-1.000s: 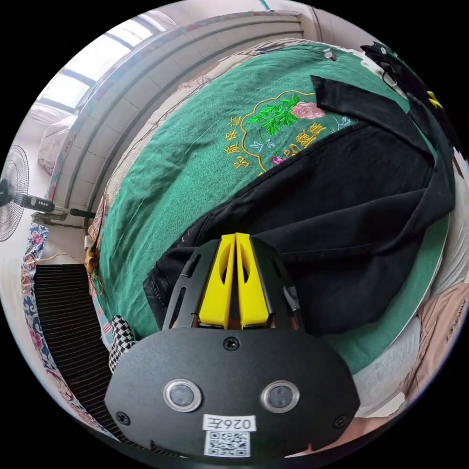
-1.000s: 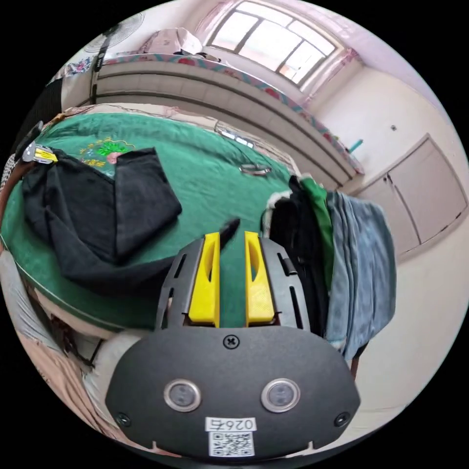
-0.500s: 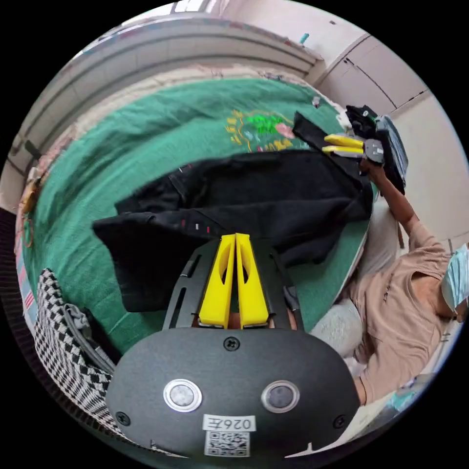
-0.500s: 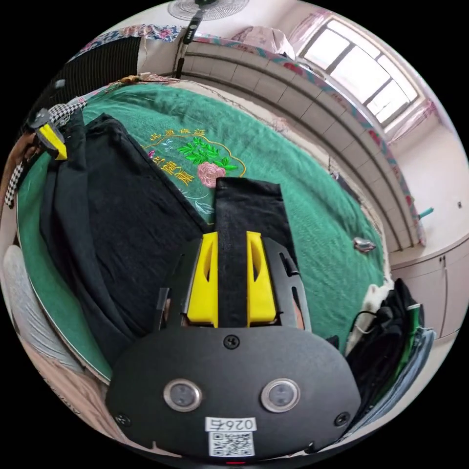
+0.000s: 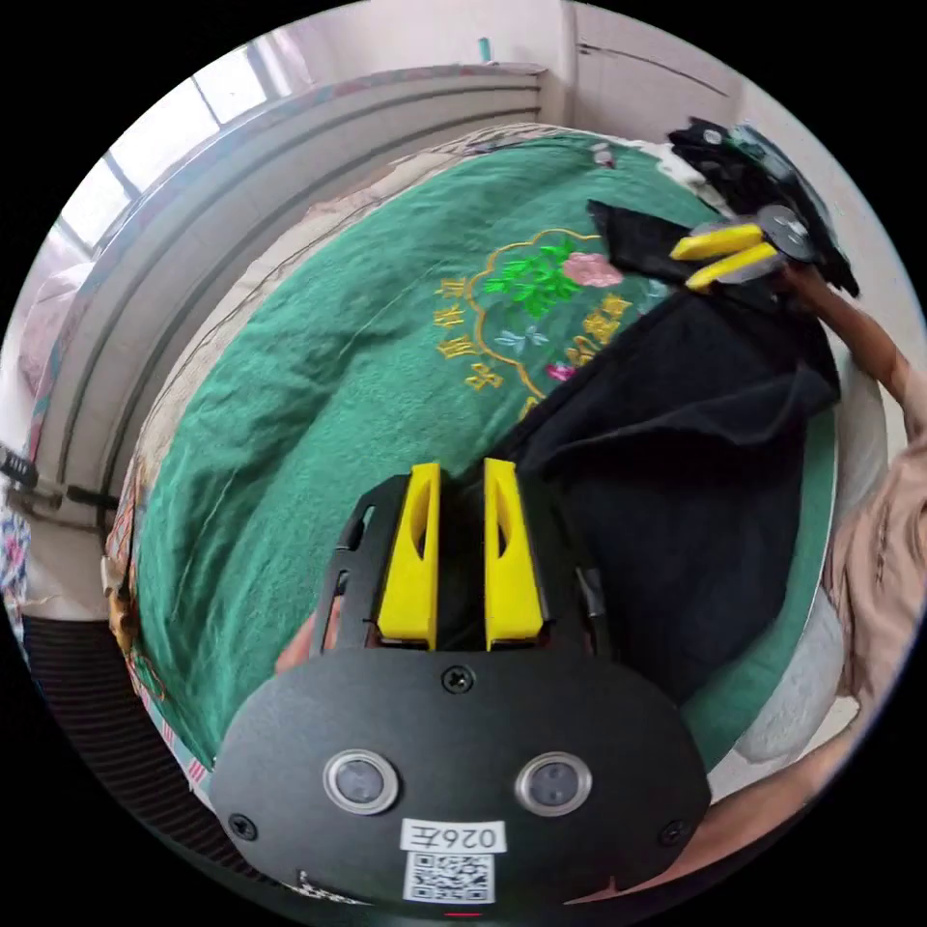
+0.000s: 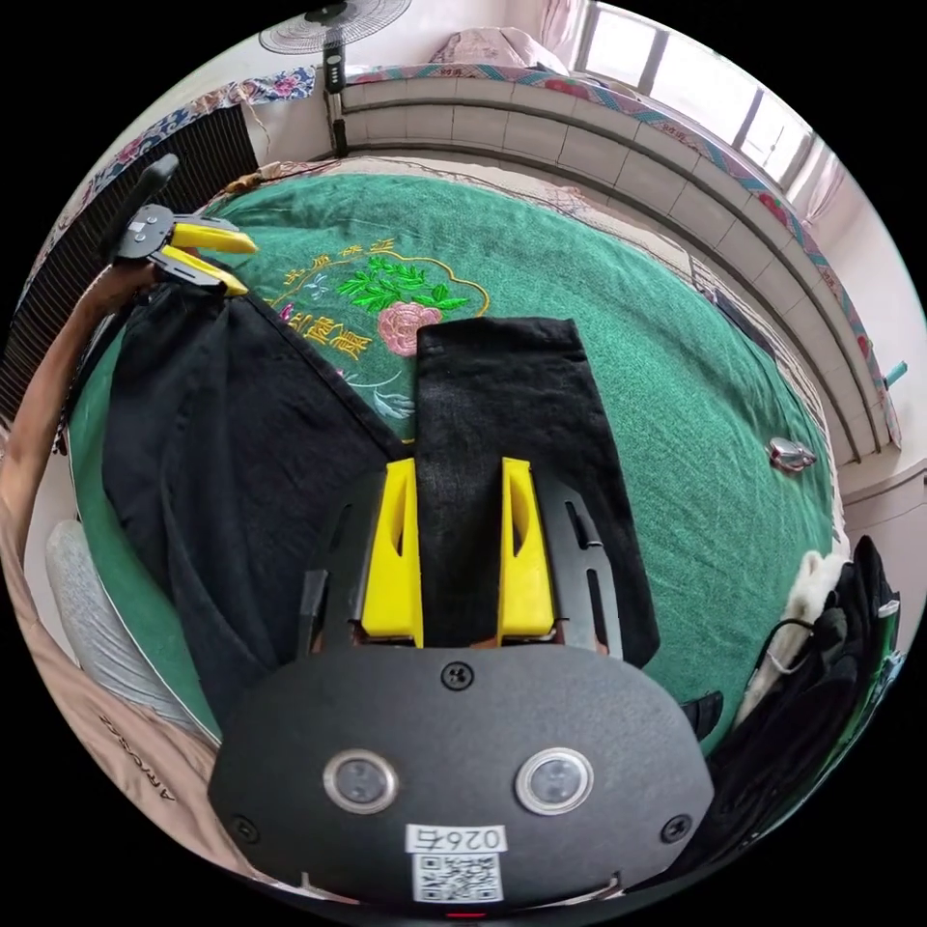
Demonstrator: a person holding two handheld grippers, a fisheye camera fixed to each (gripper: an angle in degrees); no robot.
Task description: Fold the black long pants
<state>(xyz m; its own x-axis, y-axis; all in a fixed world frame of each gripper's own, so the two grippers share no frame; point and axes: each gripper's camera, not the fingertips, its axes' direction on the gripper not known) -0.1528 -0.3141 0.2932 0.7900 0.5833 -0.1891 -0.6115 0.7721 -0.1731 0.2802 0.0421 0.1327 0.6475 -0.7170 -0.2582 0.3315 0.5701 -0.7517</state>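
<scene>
Both fisheye cameras ride close above a bed spread with a green embroidered cloth point(image 5: 319, 386). The left gripper view looks along the black long pants point(image 5: 695, 454) toward the right gripper point(image 5: 726, 256); the right gripper view looks back toward the left gripper point(image 6: 208, 253) at the opposite edge. Both share the pants and the embroidered emblem point(image 6: 386, 304).

Pants point(image 6: 241, 435): lying on the cloth point(image 6: 628, 319), along its edge nearest the person.
Leg end point(image 6: 512, 406): lying flat on the cloth, running out from between the right gripper's point(image 6: 459, 473) jaws.
Left gripper point(image 5: 462, 473): sitting over the far end of the pants, jaws apart.
Small object point(image 6: 790, 454): resting on the cloth, well apart from the pants.
Clothes pile point(image 6: 830, 676): sitting beyond the cloth's edge.
Fan point(image 6: 333, 24): standing behind the cloth.
</scene>
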